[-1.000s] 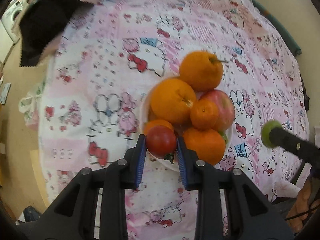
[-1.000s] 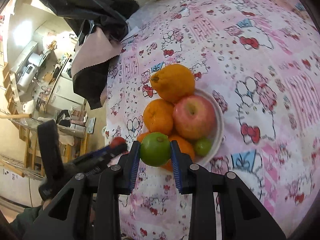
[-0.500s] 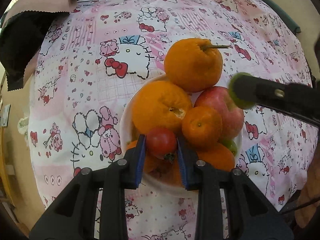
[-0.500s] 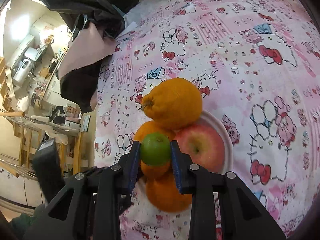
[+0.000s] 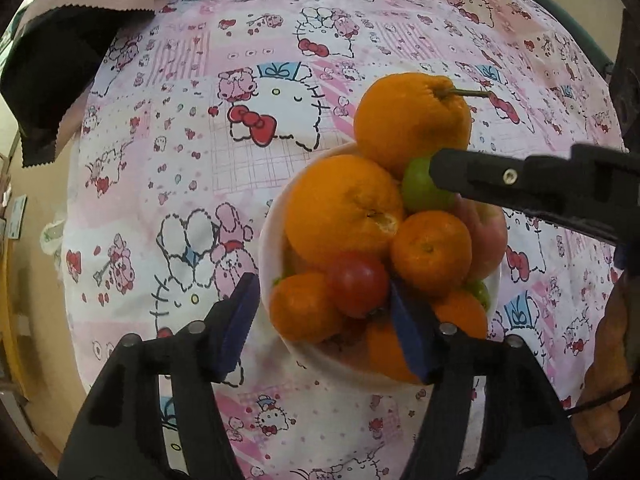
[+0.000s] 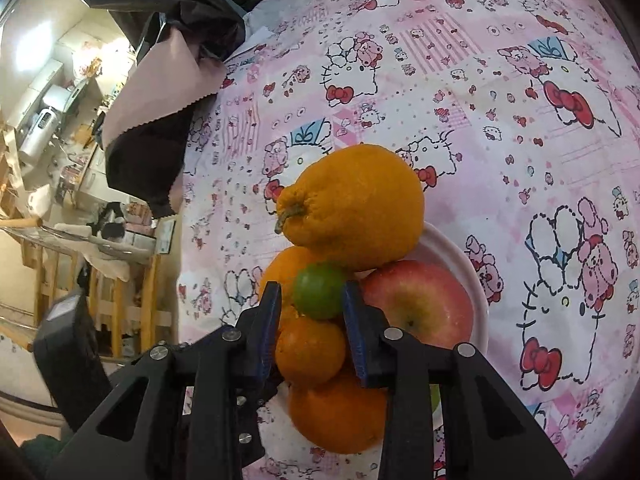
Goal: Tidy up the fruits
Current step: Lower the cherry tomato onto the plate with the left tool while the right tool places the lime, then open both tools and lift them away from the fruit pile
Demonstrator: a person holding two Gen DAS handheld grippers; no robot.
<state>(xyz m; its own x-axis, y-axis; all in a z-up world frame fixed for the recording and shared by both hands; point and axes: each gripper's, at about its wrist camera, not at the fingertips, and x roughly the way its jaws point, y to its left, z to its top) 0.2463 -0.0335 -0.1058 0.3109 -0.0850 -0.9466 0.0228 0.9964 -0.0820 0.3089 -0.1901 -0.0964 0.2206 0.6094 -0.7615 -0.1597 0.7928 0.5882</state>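
Note:
A white bowl (image 5: 276, 216) on the pink cartoon-print cloth holds a heap of oranges, an apple (image 6: 420, 308) and a small green fruit. My left gripper (image 5: 320, 304) is open, its blue pads wide apart around the near fruit. A red tomato (image 5: 356, 284) rests on the heap between them, touching neither pad. My right gripper (image 6: 312, 300) is shut on a green lime (image 6: 319, 290) and holds it over the heap, beside the big stemmed orange (image 6: 356, 208). The lime also shows in the left wrist view (image 5: 420, 188) at the tip of the right gripper.
A pink and black cloth (image 5: 60, 60) lies at the table's far left corner. The table edge drops to the floor on the left (image 5: 24, 240). Beyond it stand wooden chairs and shelves (image 6: 60, 240). A person's hand (image 5: 604, 380) is at the right edge.
My left gripper opened and let go of the tomato, which now rests on the heap. My right gripper moved the lime lower and closer over the fruit.

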